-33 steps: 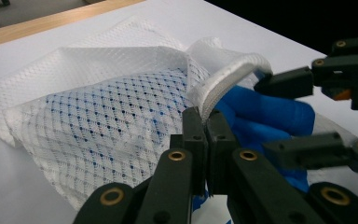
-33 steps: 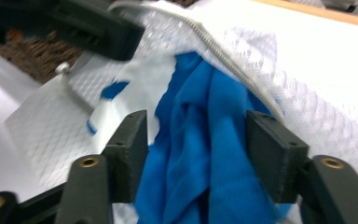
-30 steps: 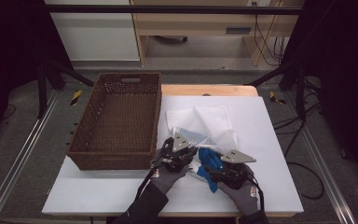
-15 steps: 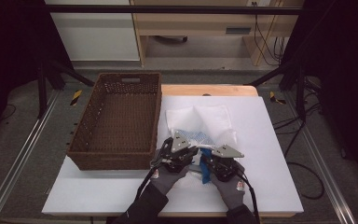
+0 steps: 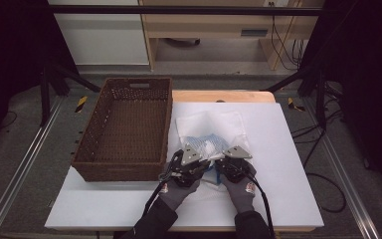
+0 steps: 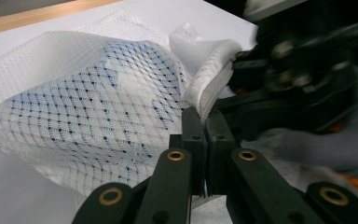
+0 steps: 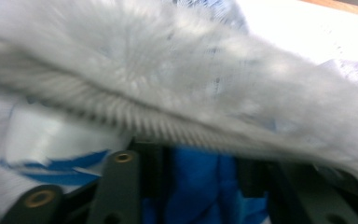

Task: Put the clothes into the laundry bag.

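blurred white mesh bag [image 7: 205,79] w/ zipper edge across top, blue item [image 7: 200,186] betw. black fingers [image 7: 116,186]

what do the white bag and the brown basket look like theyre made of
The bag looks like soft white mesh fabric, probably synthetic: open diamond netting with something blue showing through, and a thicker ribbed hem. The basket looks like dark brown woven wicker or a plastic imitation, matte, with visible weave and a cut-out handle; which one is unclear.
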The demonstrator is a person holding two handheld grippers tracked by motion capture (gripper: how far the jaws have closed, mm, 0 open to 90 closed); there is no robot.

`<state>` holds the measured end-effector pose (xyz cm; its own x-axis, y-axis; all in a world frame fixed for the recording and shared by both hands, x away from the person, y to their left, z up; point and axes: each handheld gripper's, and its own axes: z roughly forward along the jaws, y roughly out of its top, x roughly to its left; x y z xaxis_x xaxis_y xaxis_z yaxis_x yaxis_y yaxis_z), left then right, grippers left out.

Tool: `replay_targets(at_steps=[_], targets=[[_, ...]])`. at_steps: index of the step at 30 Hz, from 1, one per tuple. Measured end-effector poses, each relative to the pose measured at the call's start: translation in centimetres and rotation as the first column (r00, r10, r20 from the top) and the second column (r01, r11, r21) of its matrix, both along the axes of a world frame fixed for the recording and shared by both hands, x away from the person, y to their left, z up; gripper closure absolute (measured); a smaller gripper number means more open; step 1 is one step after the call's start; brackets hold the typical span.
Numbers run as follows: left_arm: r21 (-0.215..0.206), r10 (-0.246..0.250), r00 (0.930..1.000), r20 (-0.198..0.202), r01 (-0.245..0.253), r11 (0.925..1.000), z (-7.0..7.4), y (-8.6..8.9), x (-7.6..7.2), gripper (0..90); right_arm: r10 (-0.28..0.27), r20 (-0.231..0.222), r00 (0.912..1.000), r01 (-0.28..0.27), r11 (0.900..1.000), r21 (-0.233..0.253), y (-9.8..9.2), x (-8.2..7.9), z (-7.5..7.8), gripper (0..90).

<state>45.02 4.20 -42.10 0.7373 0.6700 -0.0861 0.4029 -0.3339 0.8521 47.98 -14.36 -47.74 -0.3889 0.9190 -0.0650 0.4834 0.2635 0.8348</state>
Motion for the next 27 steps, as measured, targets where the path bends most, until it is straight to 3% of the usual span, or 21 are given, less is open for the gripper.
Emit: replay_targets(at_steps=[2,5,8,11,16,18,20,21,23,27], targets=[[0.0,0.003,1.0,0.001,-0.003,1.0,0.0,0.1,0.1,88.4,0.011,0.015,0.9998,-0.011,1.0,0.022,-0.3,-0.4,0.3,52.3],[-0.006,0.008,1.0,0.001,-0.008,0.9999,0.1,0.2,0.2,88.4,0.085,0.022,0.9961,-0.086,0.994,0.061,-1.2,-2.1,1.6,39.6],[-0.009,0.011,0.9999,0.006,-0.011,0.9999,0.2,0.3,0.3,88.4,0.138,0.035,0.9898,-0.141,0.986,0.089,-2.0,-4.0,2.6,34.6],[-0.01,0.011,0.9999,0.006,-0.011,0.9999,0.2,0.2,0.3,88.4,0.153,0.033,0.9877,-0.155,0.983,0.093,-2.4,-4.7,2.7,34.1],[-0.003,0.013,0.9998,0.012,-0.013,0.9999,0.2,0.1,0.3,88.4,0.161,-0.047,0.9858,-0.159,0.986,0.049,-2.2,-4.6,1.0,35.3],[-0.003,0.012,0.9999,0.011,-0.012,0.9999,0.2,0.1,0.3,88.4,0.132,-0.116,0.9845,-0.134,0.991,-0.01,-1.7,-4.1,-0.4,43.1],[0.0,0.012,0.9999,0.011,-0.012,0.9999,0.2,0.1,0.3,88.4,0.13,-0.117,0.9845,-0.134,0.991,-0.022,-1.6,-3.8,-0.9,44.4],[0.0,0.011,0.9999,0.009,-0.011,0.9999,0.1,0.0,0.3,88.4,0.107,-0.091,0.9901,-0.109,0.994,-0.022,-1.6,-3.8,-1.0,59.6],[-0.001,0.011,0.9999,0.009,-0.011,0.9999,0.0,0.0,0.3,88.4,0.08,-0.095,0.9923,-0.084,0.996,-0.042,-1.7,-3.6,-0.7,72.0],[-0.006,0.009,0.9999,0.011,-0.009,0.9999,0.1,-0.1,0.2,88.4,0.06,-0.086,0.9945,-0.063,0.998,-0.026,-1.3,-3.3,-0.1,78.3]])
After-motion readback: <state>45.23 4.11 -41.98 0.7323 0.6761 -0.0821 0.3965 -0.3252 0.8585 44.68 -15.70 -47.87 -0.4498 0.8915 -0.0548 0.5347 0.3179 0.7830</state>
